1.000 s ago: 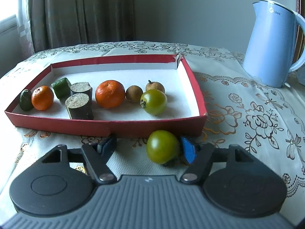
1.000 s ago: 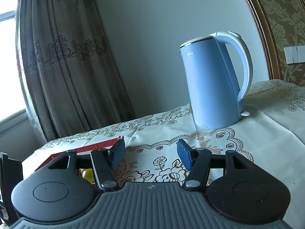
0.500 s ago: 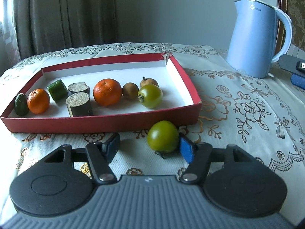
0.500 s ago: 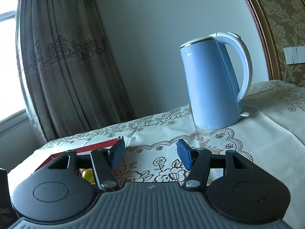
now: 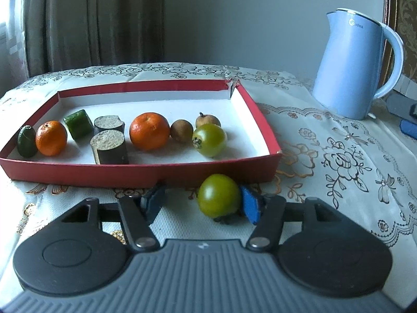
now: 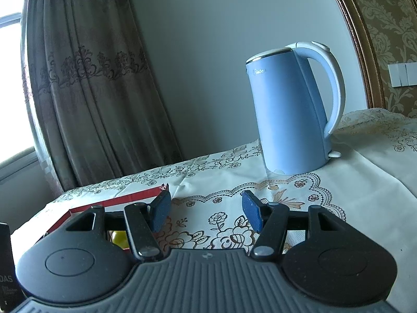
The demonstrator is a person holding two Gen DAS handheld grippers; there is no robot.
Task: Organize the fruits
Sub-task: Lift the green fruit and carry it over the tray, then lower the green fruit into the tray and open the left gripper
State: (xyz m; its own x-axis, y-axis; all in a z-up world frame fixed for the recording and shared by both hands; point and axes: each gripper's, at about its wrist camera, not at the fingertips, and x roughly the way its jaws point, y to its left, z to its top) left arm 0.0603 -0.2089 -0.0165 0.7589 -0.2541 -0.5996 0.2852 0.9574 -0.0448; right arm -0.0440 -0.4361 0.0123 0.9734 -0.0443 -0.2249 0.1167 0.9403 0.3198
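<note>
Red cardboard walls ring the shallow tray, whose white floor carries a row of produce from 9 o'clock to 3 o'clock: a dark green fruit against the left wall, a small orange, a green cut piece, two brown cut cylinders, a larger orange, two small brown fruits and a green tomato in the tray. The back half of the floor is bare, and the far right corner of the wall is torn open.

A second green tomato sits on the embroidered tablecloth, just outside the tray's near wall at its right end. The left gripper frames it: the right blue pad touches the tomato's side, while the left pad stands clear of it with cloth showing between. The jaws are closing, with the tomato between them but not yet clamped.

At 2 o'clock from the tomato stands a blue kettle, well apart, with open cloth between it and the tray's right wall. A curtain hangs behind the table's far edge.

The right gripper hovers over the cloth with its jaws parted and nothing between them. The kettle is at its 1 o'clock, the tray's torn corner at 10 o'clock beside its left finger.
</note>
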